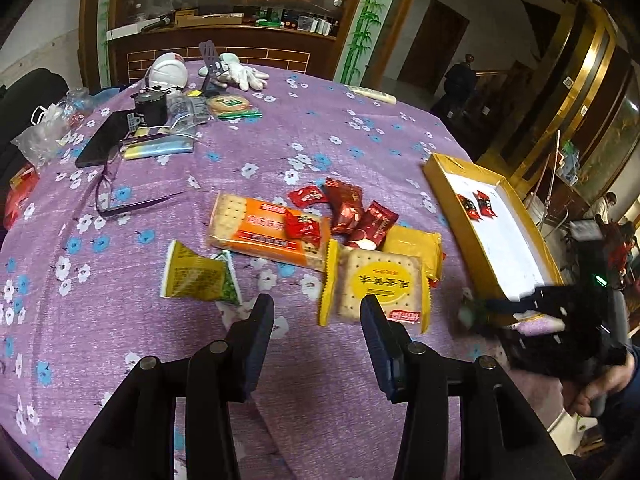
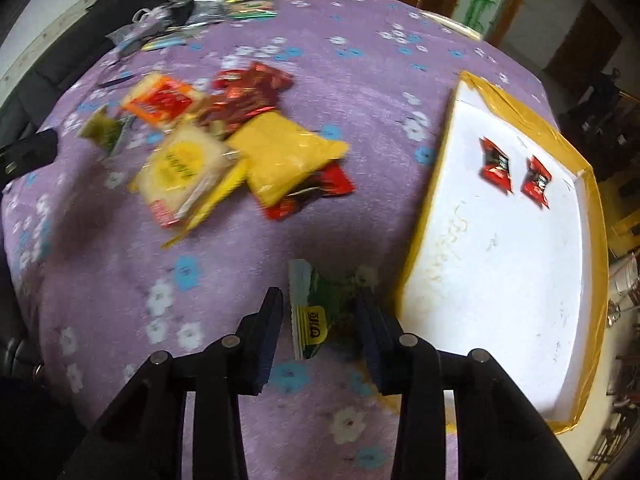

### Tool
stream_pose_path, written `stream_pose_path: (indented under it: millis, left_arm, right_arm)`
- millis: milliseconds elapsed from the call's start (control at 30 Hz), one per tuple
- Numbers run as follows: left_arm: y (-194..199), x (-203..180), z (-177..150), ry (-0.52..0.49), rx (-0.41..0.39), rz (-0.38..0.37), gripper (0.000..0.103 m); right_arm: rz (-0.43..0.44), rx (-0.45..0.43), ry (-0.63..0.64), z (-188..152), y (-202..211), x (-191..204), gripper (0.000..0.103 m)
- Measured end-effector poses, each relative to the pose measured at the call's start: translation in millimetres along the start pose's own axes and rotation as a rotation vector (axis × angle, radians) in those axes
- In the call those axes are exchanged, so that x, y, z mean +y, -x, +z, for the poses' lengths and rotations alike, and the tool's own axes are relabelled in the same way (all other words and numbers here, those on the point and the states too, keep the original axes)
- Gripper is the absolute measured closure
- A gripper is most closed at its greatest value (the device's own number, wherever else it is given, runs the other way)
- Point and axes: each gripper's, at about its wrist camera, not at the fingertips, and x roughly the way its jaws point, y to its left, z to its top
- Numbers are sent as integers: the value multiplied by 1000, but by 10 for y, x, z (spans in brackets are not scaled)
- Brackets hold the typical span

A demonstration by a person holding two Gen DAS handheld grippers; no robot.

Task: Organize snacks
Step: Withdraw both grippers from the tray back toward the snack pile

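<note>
Green packet lies between right fingers.

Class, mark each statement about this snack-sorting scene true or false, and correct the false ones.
1. The tray holds two red packets. True.
2. The tablecloth is plain green. False: it is purple with flowers.
3. A green packet lies between the fingers of the right hand-held gripper. True.
4. The left hand-held gripper holds the spectacles. False: it is empty, and the spectacles lie on the cloth.
</note>
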Motion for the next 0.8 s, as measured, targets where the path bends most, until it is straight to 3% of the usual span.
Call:
stream_pose_path:
  millis: [33,100,133,233,333,600,800]
  left_arm:
    - [0,21,1,6,3,1,55]
    - [1,68,7,19,5,-1,55]
    - [1,82,8,22,4,0,55]
    - [-18,122,15,37,8,-4,55]
    - [-36,100,19,32,10,-10,55]
    - [-31,34,4,7,17,-15,56]
    - [2,51,-31,14,14,-9,56]
  right_arm:
    - [68,5,11,-29,50,66,66]
    - [333,-5,-29,-85,254,105,71]
    - [348,-36,-35,-97,354,101,74]
    - [101,-90,-26,-86,470,-9,74]
    - [161,-65,-94,-96,381,-145,74]
    - [50,-54,-78,-45,168,-175,74]
    - [31,-28,-104,82,-43,-225,74]
